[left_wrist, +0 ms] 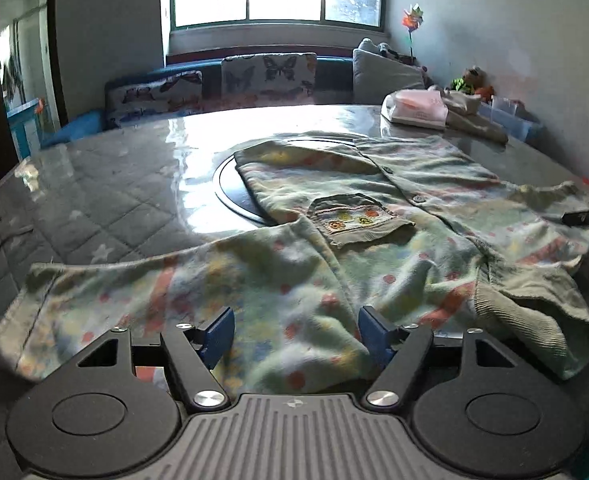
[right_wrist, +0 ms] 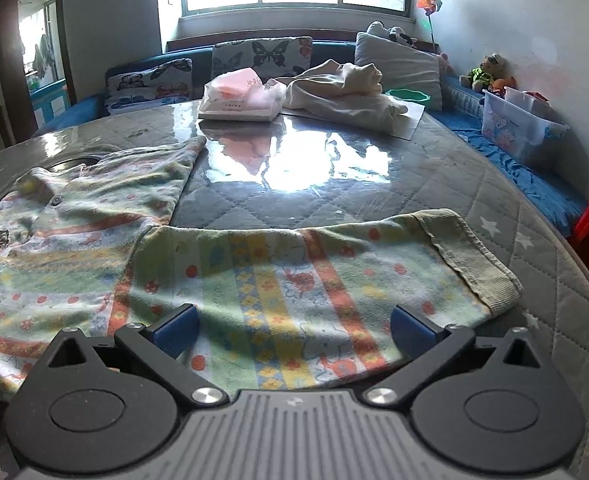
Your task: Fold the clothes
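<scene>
A child's patterned shirt [left_wrist: 334, 248] is lying spread face up on the bench [left_wrist: 114, 184], which is wearing a grey quilted cover under a glossy clear sheet. The shirt's body is partly draping over a dark round disc [left_wrist: 230, 184] set in the middle of the bench, and its buttoned front and small chest pocket [left_wrist: 354, 216] are facing upward.

The left tongs [left_wrist: 296, 334] are hovering low over the shirt's left-hand sleeve, their blue fingers [left_wrist: 220, 334] standing spread apart with the printed cloth lying between and just beyond them; nothing is being pinched. Whether the fingertips are touching the fabric cannot be told. The ribbed collar is bunching just to the right of these tongs.

The right tongs [right_wrist: 292, 330] are likewise standing wide apart, hanging over the near edge of the other sleeve [right_wrist: 314, 276], which is stretching flat toward the right and ending in a ribbed cuff [right_wrist: 470, 256]. The striped cloth is filling the gap between the blue fingers [right_wrist: 176, 330], but they are not closing on it.

At the far side of the bench, well apart from the shirt, a tissue pack [right_wrist: 240, 98] and a crumpled cream garment [right_wrist: 346, 92] are lying side by side.
</scene>
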{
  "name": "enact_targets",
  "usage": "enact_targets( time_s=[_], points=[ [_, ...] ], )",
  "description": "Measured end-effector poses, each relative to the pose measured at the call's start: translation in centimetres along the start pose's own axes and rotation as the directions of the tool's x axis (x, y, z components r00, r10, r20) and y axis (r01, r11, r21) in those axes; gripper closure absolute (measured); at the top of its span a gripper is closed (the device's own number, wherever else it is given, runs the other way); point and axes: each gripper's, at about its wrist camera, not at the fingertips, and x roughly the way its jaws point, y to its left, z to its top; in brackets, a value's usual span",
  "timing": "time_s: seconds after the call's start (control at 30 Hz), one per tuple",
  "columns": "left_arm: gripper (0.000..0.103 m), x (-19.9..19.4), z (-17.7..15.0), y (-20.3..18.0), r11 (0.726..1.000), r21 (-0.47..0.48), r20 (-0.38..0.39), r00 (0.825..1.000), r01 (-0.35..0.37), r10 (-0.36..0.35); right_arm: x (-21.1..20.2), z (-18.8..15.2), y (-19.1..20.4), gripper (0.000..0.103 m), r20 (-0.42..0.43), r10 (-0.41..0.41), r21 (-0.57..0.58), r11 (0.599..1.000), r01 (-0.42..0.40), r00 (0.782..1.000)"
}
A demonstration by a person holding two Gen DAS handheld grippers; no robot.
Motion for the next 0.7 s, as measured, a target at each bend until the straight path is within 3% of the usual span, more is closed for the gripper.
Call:
enact_targets(
  time_s=[0.2,0.33,0.5,0.7],
  points=[
    [0.031,-0.6,-0.2,2.9,0.996,-0.078,-0.001,0.999,-0.033,0.033,0.2,0.0,-0.1,0.0,0.01,-0.004,0.005,1.0,0.004,1.0],
    [0.031,-0.8,-0.4,5.7,0.985,-0.127,0.003,0.993,-0.115,0.117,0.1,-0.1,-0.1,0.0,0.015,-0.002,0.004,1.0,0.002,1.0],
    [0.031,-1.1,-0.7,9.7,0.956,-0.192,-0.003,0.975,-0.22,0.223,0.2,-0.2,-0.1,0.0,0.018,-0.005,0.006,1.0,0.005,1.0],
    [0.031,-1.0,-0.7,11.7,0.939,-0.175,-0.006,0.954,-0.296,0.3,0.2,-0.2,-0.2,0.0,0.026,-0.006,0.006,1.0,0.006,1.0]
  ],
)
